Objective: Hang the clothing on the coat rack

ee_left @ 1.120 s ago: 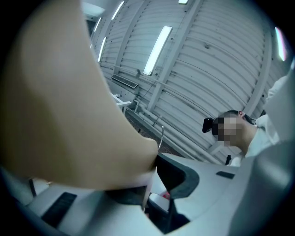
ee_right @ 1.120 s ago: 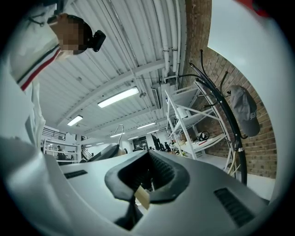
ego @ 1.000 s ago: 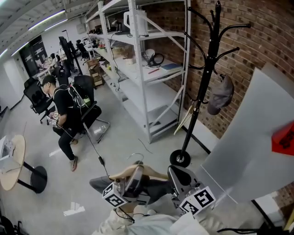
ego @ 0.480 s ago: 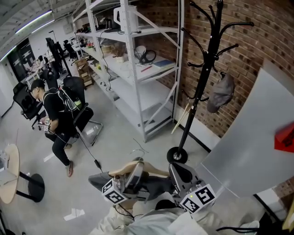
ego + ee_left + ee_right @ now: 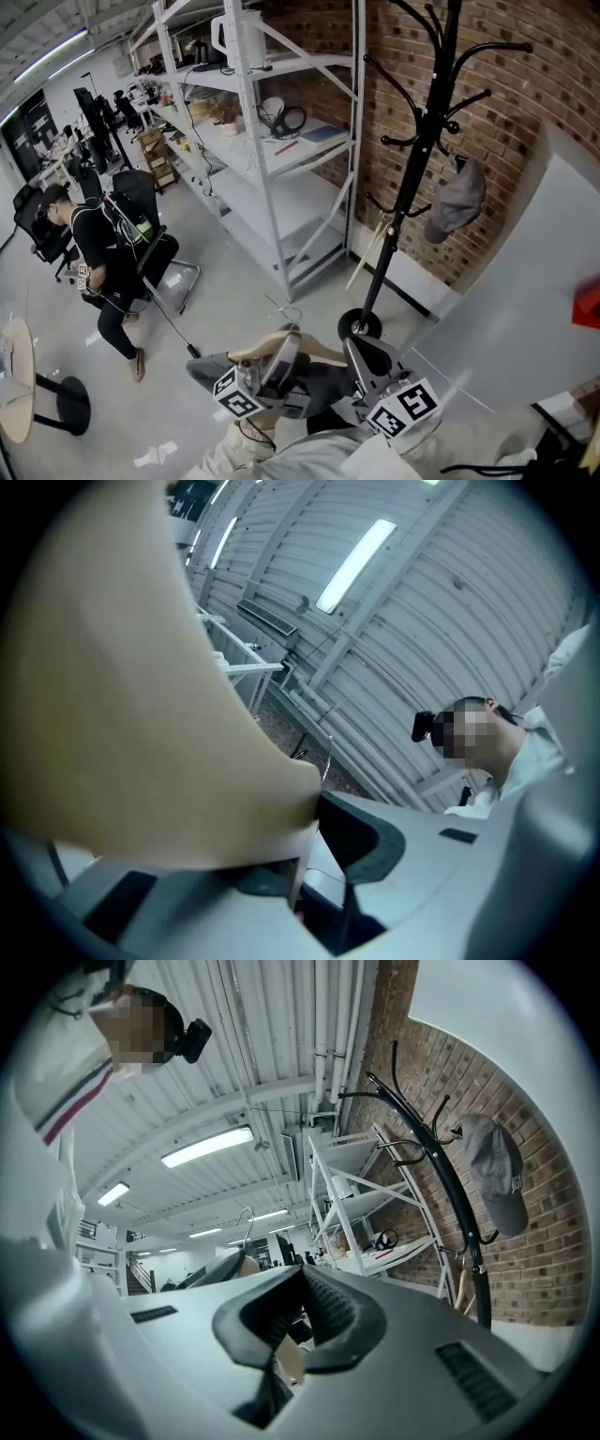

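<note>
Drooping from a wooden hanger (image 5: 246, 353), the grey clothing (image 5: 211, 371) is hanging low over the pale concrete floor (image 5: 225, 281), near the coat rack (image 5: 413, 169) base. Left claw (image 5: 279, 354) is pinching the hanger's shoulder; right claw (image 5: 364, 354) is pressing shut on its other end. A grey cap (image 5: 455, 202) is hanging on the rack, by a brick wall (image 5: 525, 103). White shelving (image 5: 272, 159) is running leftward; a person (image 5: 98, 253) is sitting beyond.

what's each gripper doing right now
Left gripper: shut on the wooden hanger.
Right gripper: shut on the wooden hanger too.
</note>
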### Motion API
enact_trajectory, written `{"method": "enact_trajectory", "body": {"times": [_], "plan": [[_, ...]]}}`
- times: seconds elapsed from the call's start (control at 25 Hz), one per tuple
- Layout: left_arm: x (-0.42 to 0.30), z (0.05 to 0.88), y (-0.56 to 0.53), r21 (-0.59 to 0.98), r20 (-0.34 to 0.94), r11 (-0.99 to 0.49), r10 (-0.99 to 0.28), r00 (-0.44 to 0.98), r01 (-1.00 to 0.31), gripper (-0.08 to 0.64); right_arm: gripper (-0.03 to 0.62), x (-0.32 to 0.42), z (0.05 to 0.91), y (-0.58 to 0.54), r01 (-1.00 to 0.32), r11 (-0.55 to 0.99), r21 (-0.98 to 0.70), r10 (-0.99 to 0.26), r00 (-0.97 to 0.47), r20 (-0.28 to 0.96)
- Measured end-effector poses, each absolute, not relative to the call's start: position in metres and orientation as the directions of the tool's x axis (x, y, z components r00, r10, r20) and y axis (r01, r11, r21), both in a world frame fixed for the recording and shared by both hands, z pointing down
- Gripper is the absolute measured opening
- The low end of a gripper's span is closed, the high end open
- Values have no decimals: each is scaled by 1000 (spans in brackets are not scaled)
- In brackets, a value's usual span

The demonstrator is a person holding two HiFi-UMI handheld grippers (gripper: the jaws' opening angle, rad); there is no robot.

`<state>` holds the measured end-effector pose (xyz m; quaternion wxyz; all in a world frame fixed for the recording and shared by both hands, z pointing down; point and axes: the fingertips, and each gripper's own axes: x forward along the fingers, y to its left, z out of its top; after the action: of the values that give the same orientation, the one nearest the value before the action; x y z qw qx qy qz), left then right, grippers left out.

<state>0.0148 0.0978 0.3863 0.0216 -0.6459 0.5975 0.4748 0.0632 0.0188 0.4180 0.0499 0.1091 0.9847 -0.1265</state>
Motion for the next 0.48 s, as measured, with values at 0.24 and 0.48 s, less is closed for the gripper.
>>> {"method": "enact_trajectory", "body": {"times": [0.24, 0.48], "plan": [[-43, 387, 41, 550, -628, -354, -772, -95, -757, 103, 25, 6, 420, -33, 150, 955, -256, 118, -983, -137], [-102, 378, -14, 548, -622, -403, -782, -36, -733, 103, 25, -51, 410, -87, 83, 962, -260, 46, -988, -145]]}}
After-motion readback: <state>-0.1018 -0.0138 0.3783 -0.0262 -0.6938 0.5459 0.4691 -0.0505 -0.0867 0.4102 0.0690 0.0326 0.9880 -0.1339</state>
